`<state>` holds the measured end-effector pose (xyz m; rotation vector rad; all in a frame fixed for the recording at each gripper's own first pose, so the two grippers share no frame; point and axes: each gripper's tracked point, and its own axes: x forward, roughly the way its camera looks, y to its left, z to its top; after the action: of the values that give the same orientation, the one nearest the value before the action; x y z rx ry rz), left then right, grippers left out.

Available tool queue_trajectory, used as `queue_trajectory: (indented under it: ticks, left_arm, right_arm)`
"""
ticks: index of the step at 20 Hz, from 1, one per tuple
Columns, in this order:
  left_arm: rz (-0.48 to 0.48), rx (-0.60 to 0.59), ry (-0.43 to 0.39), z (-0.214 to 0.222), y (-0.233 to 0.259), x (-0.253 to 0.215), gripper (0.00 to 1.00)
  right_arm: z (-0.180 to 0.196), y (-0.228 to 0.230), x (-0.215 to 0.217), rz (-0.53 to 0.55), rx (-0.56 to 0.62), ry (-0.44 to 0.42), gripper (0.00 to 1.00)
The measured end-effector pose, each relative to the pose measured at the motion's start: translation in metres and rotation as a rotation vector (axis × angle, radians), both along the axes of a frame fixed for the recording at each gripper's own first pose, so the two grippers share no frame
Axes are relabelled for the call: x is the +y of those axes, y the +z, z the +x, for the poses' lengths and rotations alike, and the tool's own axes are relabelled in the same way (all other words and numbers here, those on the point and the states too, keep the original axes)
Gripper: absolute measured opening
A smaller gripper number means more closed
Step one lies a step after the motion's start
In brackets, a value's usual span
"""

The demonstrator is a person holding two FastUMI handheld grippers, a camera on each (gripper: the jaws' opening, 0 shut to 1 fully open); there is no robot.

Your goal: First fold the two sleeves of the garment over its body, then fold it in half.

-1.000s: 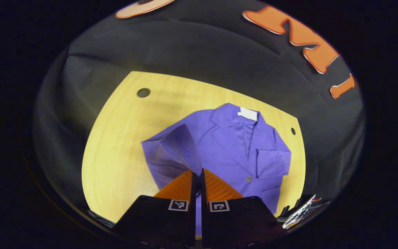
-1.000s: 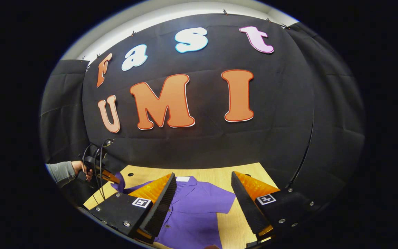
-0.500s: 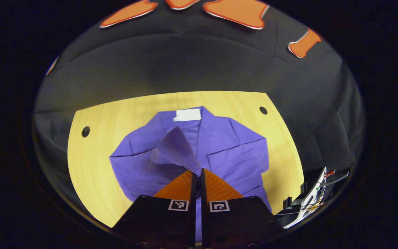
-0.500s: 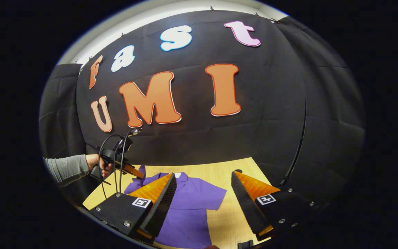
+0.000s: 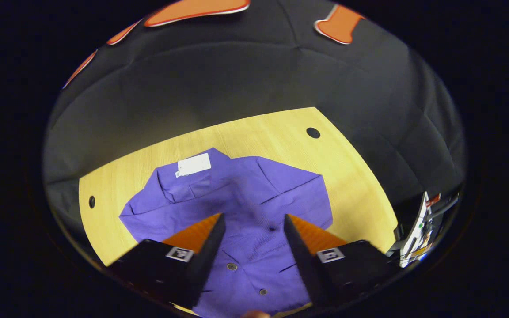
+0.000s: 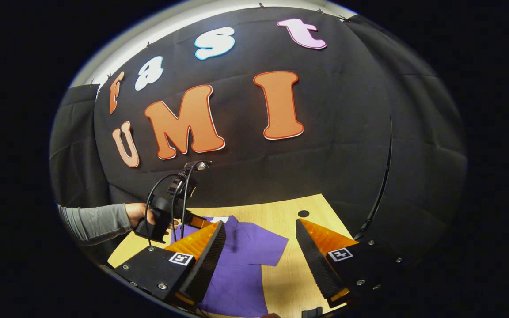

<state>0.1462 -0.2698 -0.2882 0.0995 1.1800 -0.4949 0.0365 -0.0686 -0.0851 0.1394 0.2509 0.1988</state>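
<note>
With left tool [image 5: 251, 223] spread over shirt [image 5: 237, 198] mid-frame | first sleeve seemingly folded | right tool [image 6: 260, 229] spread | next: pinch outstretched sleeve [image 6: 265, 247].

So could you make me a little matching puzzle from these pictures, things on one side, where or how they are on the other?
Things:
1. purple shirt
2. white tag
3. left gripper
4. round hole

Descriptions:
A. open, above the shirt's front
B. in the bare wooden table beyond the shirt
C. spread on the table
D. at the shirt's collar

Pairs: 1-C, 2-D, 3-A, 4-B
</note>
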Motion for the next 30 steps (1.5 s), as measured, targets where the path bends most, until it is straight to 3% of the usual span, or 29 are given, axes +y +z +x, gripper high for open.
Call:
queue_trajectory:
  ticks: [2, 4, 11, 16, 19, 23, 25, 27, 30]
  left_arm:
    - [0.113, -0.088, -0.016, -0.005, 0.001, 0.03, 1.0]
    - [0.14, -0.154, 0.001, -0.016, 0.013, 0.049, 1.0]
    - [0.046, -0.379, 0.195, -0.05, 0.087, 0.119, 0.99]
    - [0.028, -0.635, 0.323, -0.072, 0.145, 0.173, 0.99]
    - [0.047, -0.71, 0.41, -0.094, 0.161, 0.211, 1.0]
    - [0.004, -0.854, 0.499, -0.126, 0.191, 0.241, 1.0]
    - [0.054, -0.934, 0.523, -0.143, 0.199, 0.253, 0.99]
    - [0.084, -0.934, 0.525, -0.168, 0.194, 0.25, 1.0]
    - [0.119, -0.818, 0.52, -0.193, 0.152, 0.254, 0.98]
  right_arm:
    - [0.003, -0.005, 0.008, -0.002, 0.012, 0.012, 0.94]
    - [0.005, -0.012, 0.015, -0.013, 0.024, 0.017, 0.94]
    - [0.009, -0.02, 0.044, -0.087, 0.01, 0.029, 0.95]
    - [0.01, -0.012, 0.066, -0.134, -0.059, 0.025, 0.95]
    - [0.007, -0.003, 0.072, -0.15, -0.128, -0.003, 0.95]
    - [0.001, -0.008, 0.082, -0.143, -0.145, -0.008, 0.95]
    - [-0.001, -0.018, 0.084, -0.143, -0.122, -0.002, 0.95]
    - [-0.004, -0.038, 0.08, -0.172, -0.072, 0.001, 0.95]
    - [-0.016, -0.074, 0.075, -0.208, 0.039, 0.026, 0.95]
